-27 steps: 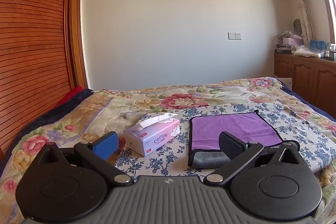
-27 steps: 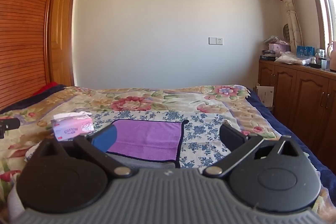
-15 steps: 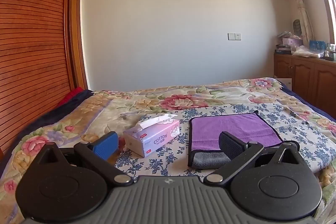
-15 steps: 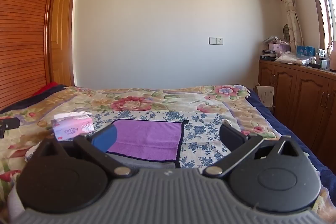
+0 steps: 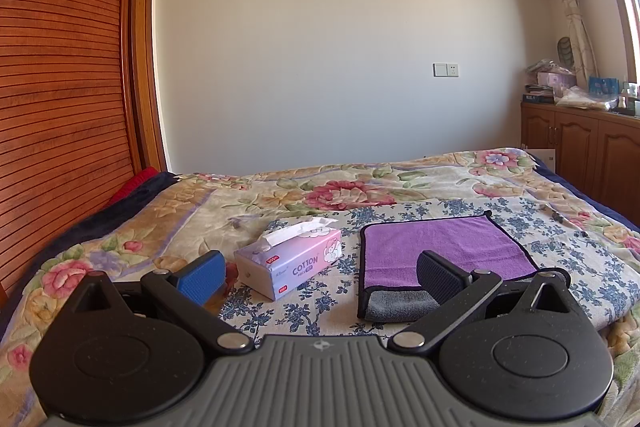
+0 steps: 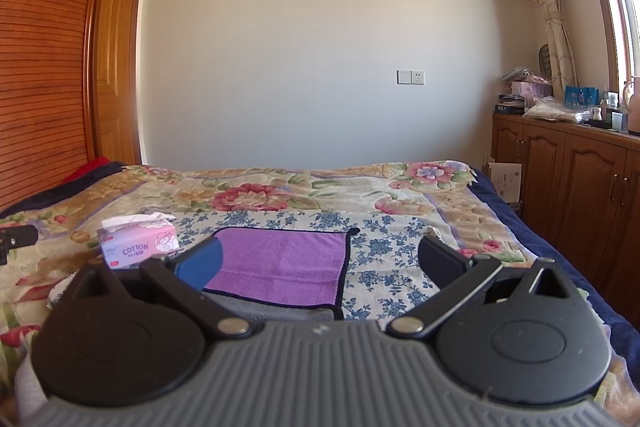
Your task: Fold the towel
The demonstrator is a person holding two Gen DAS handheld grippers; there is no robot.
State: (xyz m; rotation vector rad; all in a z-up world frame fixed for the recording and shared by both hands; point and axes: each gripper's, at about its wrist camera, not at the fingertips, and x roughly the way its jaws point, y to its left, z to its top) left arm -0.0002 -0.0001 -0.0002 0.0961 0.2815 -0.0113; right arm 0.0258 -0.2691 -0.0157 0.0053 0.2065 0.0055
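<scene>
A purple towel (image 5: 440, 247) with a black hem and grey underside lies flat on the bed; its near edge is turned up, showing grey. It also shows in the right wrist view (image 6: 280, 263). My left gripper (image 5: 320, 277) is open and empty, hovering just short of the towel's near left corner. My right gripper (image 6: 320, 261) is open and empty, above the towel's near edge, its left finger over the near left part.
A pink tissue box (image 5: 290, 263) sits left of the towel on the floral bedspread (image 5: 340, 191), also in the right wrist view (image 6: 138, 247). Wooden cabinets (image 6: 568, 179) line the right side. A slatted wooden wardrobe (image 5: 60, 87) stands on the left.
</scene>
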